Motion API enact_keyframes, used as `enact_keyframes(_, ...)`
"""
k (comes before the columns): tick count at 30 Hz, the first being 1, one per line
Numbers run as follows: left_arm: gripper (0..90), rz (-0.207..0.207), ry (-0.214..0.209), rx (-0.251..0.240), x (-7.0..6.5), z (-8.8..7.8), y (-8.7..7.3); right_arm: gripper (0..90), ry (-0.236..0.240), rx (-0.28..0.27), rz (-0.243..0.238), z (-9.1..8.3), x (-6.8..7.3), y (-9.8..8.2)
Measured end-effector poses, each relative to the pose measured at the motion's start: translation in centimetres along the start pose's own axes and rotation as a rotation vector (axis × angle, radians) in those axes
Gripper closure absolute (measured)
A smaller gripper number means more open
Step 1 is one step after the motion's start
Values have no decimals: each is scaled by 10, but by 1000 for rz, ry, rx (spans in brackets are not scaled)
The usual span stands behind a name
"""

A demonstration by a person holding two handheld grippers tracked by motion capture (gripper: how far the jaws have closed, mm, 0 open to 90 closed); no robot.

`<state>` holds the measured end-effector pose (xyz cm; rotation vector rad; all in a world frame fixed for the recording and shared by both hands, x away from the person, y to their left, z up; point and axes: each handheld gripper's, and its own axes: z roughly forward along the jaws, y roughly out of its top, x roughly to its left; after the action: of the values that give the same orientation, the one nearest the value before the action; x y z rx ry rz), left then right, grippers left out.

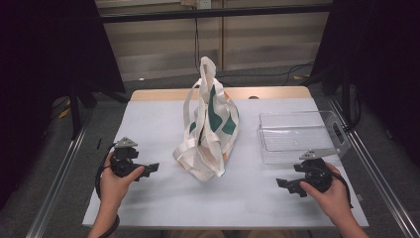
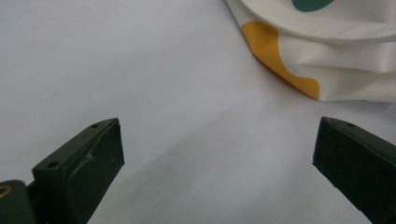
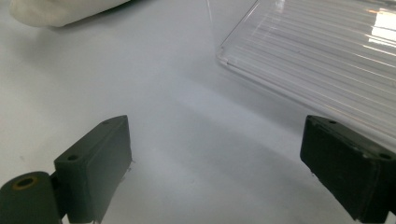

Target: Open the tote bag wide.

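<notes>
A white cloth tote bag (image 1: 208,131) with green and orange shapes stands slumped in the middle of the white table (image 1: 163,198), its handles sticking up. My left gripper (image 1: 151,168) rests near the table's left side, held by a hand and pointing at the bag, open with nothing between its jaws. In the left gripper view the bag's orange corner (image 2: 285,70) lies ahead at the upper right. My right gripper (image 1: 283,184) sits at the front right, open and empty, pointing left. A clear plastic tray (image 1: 297,136) lies just behind it; its rim (image 3: 299,60) shows in the right gripper view.
The table's wooden far edge (image 1: 163,94) runs behind the bag. Metal rails (image 1: 59,173) flank the table on both sides. Dark curtains and stands surround the area, with cables on the floor at the back. Bare table surface lies between the bag and each gripper.
</notes>
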<state>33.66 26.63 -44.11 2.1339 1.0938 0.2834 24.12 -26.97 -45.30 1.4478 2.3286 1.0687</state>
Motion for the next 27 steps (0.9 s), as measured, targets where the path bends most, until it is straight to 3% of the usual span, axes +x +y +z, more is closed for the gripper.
enact_keyframes(5,23,-4,-5,4,-2,-1,2,82,0,1,-8,2,1,2)
enact_keyframes(8,24,16,-11,24,-2,-2,5,84,2,7,-8,2,2,4)
enact_keyframes(11,27,4,-13,9,-4,-1,6,88,16,-4,5,0,1,6)
enact_keyframes(16,32,43,-24,50,-5,-2,14,93,14,1,2,-5,3,9)
enact_keyframes(20,34,36,-50,44,-7,0,19,99,21,-9,-7,-9,4,15)
enact_keyframes(21,34,45,-54,67,-7,0,21,100,22,-7,-12,-10,4,17)
enact_keyframes(27,36,69,-58,84,-8,-1,28,105,30,5,-15,-10,5,24)
